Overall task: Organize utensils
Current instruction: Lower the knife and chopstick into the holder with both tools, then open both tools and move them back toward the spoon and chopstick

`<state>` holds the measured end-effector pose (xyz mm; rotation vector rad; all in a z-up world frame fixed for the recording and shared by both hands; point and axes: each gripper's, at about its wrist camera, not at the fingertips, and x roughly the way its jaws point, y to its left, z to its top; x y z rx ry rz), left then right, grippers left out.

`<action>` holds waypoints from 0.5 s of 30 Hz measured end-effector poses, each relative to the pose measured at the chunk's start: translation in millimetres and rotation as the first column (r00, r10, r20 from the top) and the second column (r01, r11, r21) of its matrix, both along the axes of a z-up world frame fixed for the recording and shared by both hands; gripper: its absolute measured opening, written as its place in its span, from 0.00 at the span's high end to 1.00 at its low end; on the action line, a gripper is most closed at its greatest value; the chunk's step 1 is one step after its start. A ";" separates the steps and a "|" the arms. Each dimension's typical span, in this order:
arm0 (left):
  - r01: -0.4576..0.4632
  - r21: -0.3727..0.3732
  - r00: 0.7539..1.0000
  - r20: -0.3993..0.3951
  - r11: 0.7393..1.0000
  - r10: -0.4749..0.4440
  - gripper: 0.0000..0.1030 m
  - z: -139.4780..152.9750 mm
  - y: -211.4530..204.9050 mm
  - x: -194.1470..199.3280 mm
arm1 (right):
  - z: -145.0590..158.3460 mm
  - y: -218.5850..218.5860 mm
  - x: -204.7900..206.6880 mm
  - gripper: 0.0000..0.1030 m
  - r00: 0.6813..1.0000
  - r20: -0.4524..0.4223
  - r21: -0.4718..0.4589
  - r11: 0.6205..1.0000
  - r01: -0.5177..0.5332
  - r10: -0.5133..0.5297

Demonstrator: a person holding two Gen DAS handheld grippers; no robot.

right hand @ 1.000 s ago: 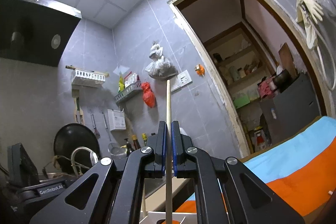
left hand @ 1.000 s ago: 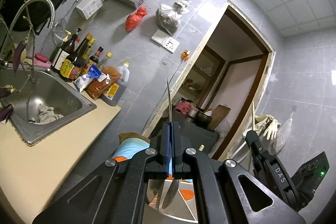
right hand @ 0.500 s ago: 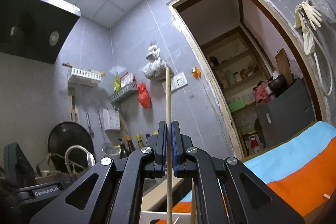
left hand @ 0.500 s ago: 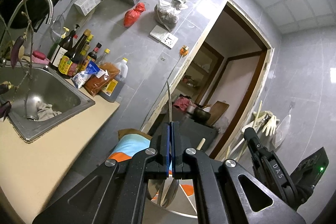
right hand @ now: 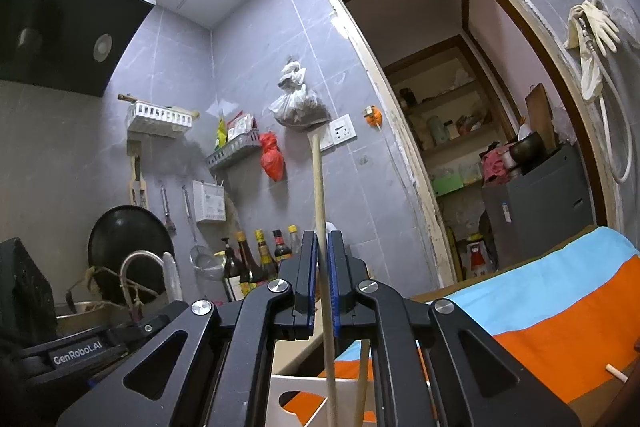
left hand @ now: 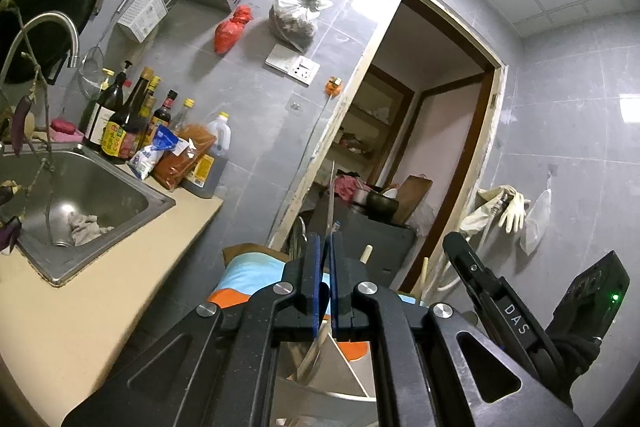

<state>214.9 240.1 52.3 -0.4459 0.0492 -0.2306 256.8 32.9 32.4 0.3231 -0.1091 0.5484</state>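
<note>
1. The left hand-held gripper (left hand: 325,251) is pinching the thin flat handle of a steel spoon (left hand: 330,195). The handle stands up past its blue pads and the bowl hangs below, over the white divided utensil holder (left hand: 344,367). Keep the pinch firm until the bowl is well down inside a compartment, because so thin a handle will likely swivel between the pads if they loosen early.

2. The right hand-held gripper (right hand: 323,267) is pinching a long pale wooden chopstick (right hand: 319,195). It is held almost upright, its lower end reaching down toward the white holder's front wall (right hand: 312,391). A second pale stick (right hand: 362,383) stands just beside it; whether that one already rests in the holder cannot be told.

3. Judged from this, the step in hand is lowering each utensil into its own section. Go straight down, keeping the shafts upright, so the tips clear the dividers rather than catching on a rim.

4. Settle one side at a time. The black body of the right tool (left hand: 500,303) sits close beside the left one, and the two could knock together over the holder.

5. Let go only once the lower end is felt to rest. Then lift clear along the shaft's line, so the pads do not drag the piece out again.
</note>
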 end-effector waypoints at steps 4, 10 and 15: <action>0.010 -0.008 1.000 -0.001 1.000 -0.010 0.96 -1.6 2.2 -0.3 | 1.5 -1.8 -1.4 0.92 1.000 0.007 0.008 1.000 0.001 -0.001; 0.023 -0.015 1.000 0.000 1.000 -0.023 0.84 0.1 2.6 -2.6 | 5.7 -6.7 -6.4 0.80 1.000 0.015 0.011 1.000 -0.006 0.006; 0.038 0.008 0.999 0.000 0.999 -0.038 0.63 7.1 -5.2 -6.2 | 14.2 -15.7 -10.8 0.74 1.000 0.011 -0.007 1.000 0.005 -0.005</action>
